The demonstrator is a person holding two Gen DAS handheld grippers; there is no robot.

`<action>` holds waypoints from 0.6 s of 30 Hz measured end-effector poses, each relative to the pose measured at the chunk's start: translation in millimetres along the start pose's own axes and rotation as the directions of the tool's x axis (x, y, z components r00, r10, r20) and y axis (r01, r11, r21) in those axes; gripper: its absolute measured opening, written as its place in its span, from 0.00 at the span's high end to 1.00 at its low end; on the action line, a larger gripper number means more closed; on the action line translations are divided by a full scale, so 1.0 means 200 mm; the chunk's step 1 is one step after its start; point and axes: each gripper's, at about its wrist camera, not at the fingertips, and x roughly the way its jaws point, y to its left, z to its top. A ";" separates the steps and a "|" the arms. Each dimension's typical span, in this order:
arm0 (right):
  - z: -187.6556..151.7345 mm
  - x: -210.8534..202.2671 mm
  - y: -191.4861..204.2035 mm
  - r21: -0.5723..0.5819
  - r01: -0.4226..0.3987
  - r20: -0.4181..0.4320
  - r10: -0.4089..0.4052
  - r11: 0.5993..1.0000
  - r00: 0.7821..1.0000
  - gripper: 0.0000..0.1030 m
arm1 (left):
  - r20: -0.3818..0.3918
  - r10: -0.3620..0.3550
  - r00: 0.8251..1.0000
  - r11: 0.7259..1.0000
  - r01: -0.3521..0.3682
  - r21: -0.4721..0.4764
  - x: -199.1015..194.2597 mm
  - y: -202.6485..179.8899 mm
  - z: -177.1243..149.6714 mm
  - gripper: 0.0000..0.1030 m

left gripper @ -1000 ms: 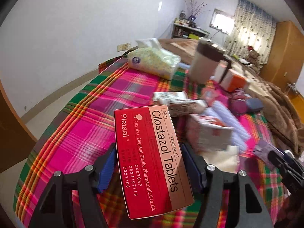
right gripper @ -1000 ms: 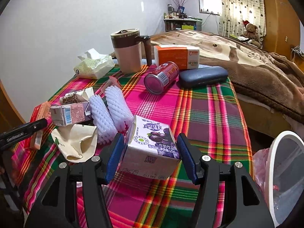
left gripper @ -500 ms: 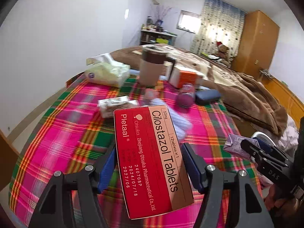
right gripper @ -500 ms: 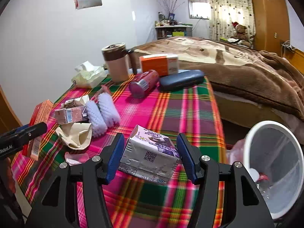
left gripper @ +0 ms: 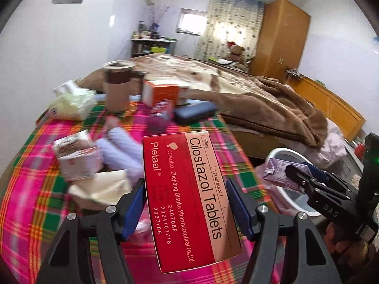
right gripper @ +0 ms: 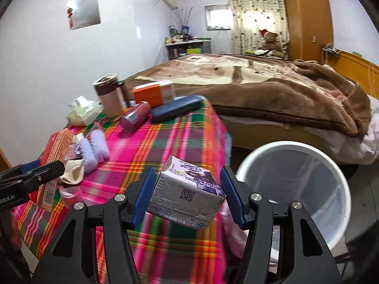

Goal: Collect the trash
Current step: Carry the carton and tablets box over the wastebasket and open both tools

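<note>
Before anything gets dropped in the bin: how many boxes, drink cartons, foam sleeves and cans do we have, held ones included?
Boxes: 2 (red tablet box, orange box)
Drink cartons: 2 (purple carton, red-and-white carton)
Foam sleeves: 2
Cans: 1
Total: 7

The red pill box (left gripper: 189,203) reads "Cilostazol Tablets", "Pletaal", "Otsuka", "Zhejiang Otsuka Pharmaceutical Co.,Ltd.", "50mg", "12tablets×1", "240708P", "2024/07/18" and "2027/06". The purple drink carton (right gripper: 187,194) carries a QR code, "848 110", "36" and a "SIG" mark along its bottom edge. Beside the pill box, the right hand-held gripper (left gripper: 305,177) shows "DAS" on its black body.
</note>
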 end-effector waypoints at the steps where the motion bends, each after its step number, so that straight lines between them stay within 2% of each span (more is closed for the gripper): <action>1: 0.00 -0.01 -0.03 0.008 0.010 0.003 -0.010 1.000 1.000 0.43 | -0.002 -0.013 1.000 1.000 0.013 0.010 0.01 -0.03 0.01 0.35; 8: 0.00 -0.05 -0.19 0.041 0.073 0.010 -0.073 0.996 0.997 0.43 | -0.043 -0.092 0.995 0.992 0.096 0.087 0.13 -0.30 0.03 0.35; 18: -0.01 -0.03 -0.45 0.090 0.157 -0.031 -0.155 0.983 0.987 0.43 | -0.122 -0.200 0.972 0.966 0.217 0.140 0.32 -0.62 0.02 0.35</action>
